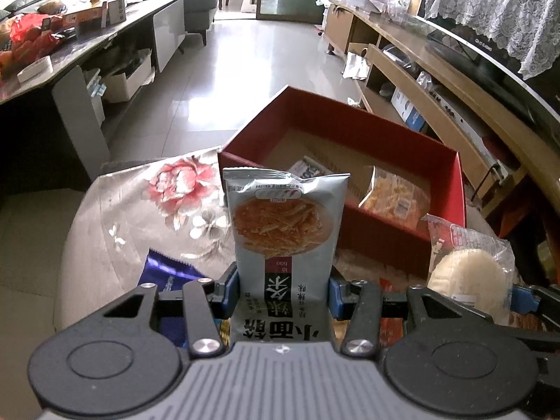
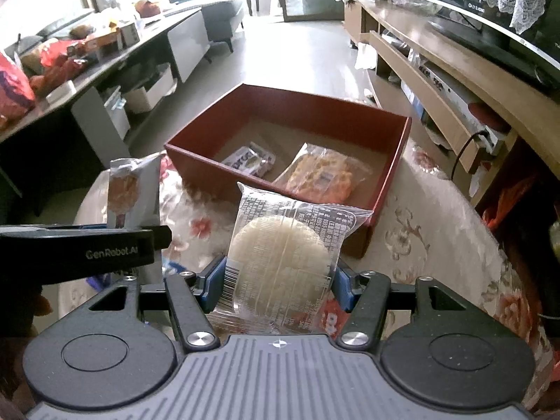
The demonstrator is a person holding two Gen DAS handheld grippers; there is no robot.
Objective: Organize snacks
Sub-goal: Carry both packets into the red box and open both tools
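Grey noodle-snack packet [image 1: 285,241] upright, clamped between left tongs [image 1: 284,288]. Clear-wrapped round rice cake [image 2: 280,262] held in right tongs [image 2: 278,280]. Red box [image 2: 392,175] on tabletop, two packets inside.

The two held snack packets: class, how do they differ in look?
The noodle-snack packet is opaque grey, tall and printed; the rice-cracker packet is clear, showing a round pale disc. The left gripper holds the first, the right gripper the second. Both stand upright before the red box.

Glossy tiled floor [image 1: 224,70], cluttered dark desk [image 1: 70,49] on the left, long wooden TV stand [image 1: 437,80] right, lace cloth [image 1: 490,3] draped over the telly [image 1: 507,59].
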